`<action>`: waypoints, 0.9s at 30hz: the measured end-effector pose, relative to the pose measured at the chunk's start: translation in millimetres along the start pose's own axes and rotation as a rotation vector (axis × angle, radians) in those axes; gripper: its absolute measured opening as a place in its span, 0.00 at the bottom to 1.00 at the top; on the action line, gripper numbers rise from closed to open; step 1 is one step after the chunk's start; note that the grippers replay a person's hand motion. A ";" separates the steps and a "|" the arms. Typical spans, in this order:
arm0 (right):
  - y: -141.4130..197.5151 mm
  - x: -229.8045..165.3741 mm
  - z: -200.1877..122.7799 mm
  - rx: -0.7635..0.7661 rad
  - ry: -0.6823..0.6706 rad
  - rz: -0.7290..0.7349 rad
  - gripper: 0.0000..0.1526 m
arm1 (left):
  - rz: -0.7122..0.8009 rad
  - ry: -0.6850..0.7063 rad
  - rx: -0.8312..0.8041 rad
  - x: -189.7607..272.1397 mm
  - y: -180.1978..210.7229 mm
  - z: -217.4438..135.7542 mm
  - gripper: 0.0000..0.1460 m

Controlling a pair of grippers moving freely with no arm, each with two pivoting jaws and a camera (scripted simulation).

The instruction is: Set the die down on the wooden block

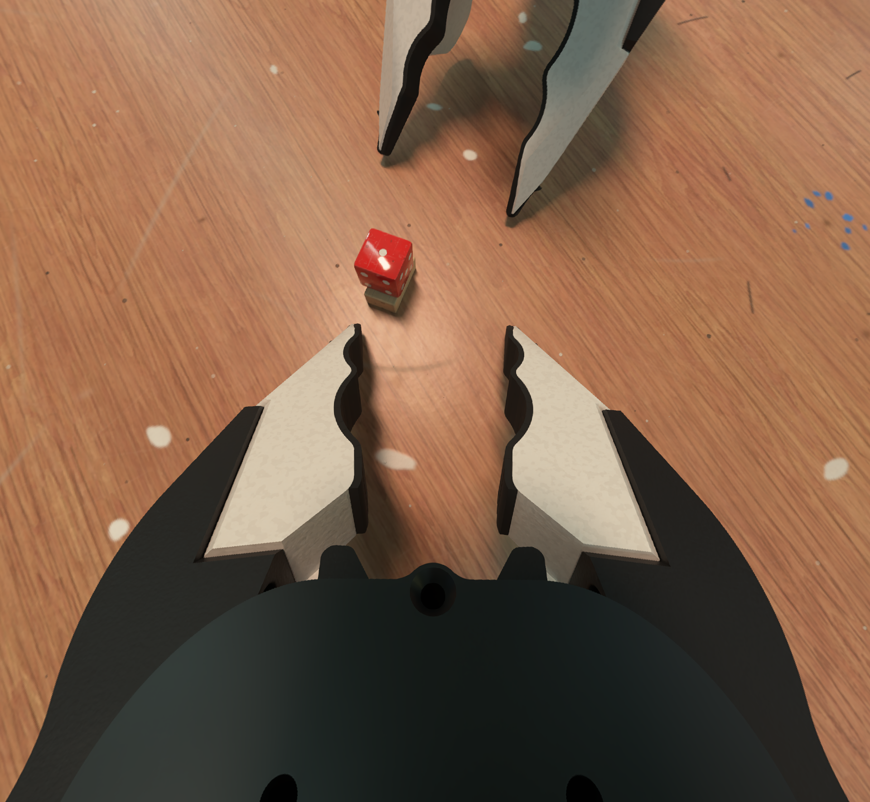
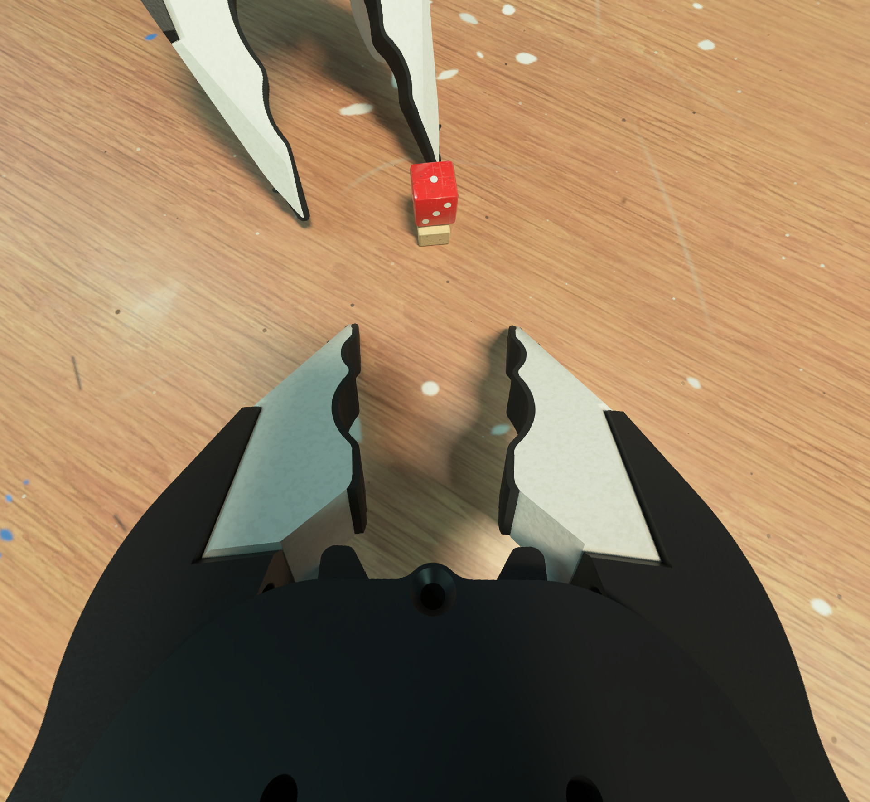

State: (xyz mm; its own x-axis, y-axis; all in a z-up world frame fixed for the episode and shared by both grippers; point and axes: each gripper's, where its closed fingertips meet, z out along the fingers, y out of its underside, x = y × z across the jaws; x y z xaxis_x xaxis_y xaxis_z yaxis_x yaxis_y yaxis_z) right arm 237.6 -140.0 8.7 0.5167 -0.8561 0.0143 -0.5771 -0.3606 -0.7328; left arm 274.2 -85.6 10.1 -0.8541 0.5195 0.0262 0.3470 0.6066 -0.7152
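Observation:
A red die with white pips rests on top of a small wooden block on the wooden table. It also shows in the right wrist view, on the block. My left gripper is open and empty, a little short of the stack. My right gripper is open and empty, farther back from it. Each gripper shows in the other's view beyond the stack: the right one and the left one, both open.
The brown wooden tabletop carries white paint flecks and a few blue specks at the right. Nothing else stands on it in either view.

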 end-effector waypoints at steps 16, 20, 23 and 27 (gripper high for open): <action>-9.6 5.3 -8.1 0.092 0.020 0.025 0.39 | -0.026 -0.009 0.018 0.4 -3.2 0.6 0.39; -10.1 6.6 -8.7 0.097 0.035 0.024 0.39 | -0.044 -0.123 0.071 -8.9 -7.4 -6.6 0.35; -11.1 8.0 -10.0 0.109 0.048 0.027 0.39 | -0.051 -0.212 0.103 -13.9 -8.8 -12.9 0.35; -9.8 9.5 -8.6 0.095 0.057 0.031 0.40 | -0.086 -0.381 0.107 -31.5 -6.8 -20.8 0.38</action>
State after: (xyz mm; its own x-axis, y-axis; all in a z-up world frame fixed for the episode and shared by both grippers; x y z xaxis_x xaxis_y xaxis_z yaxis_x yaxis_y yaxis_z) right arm 242.8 -147.8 21.9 0.4612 -0.8869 0.0272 -0.5284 -0.2991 -0.7945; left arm 306.8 -93.5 28.7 -0.9678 0.1972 -0.1567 0.2425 0.5616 -0.7910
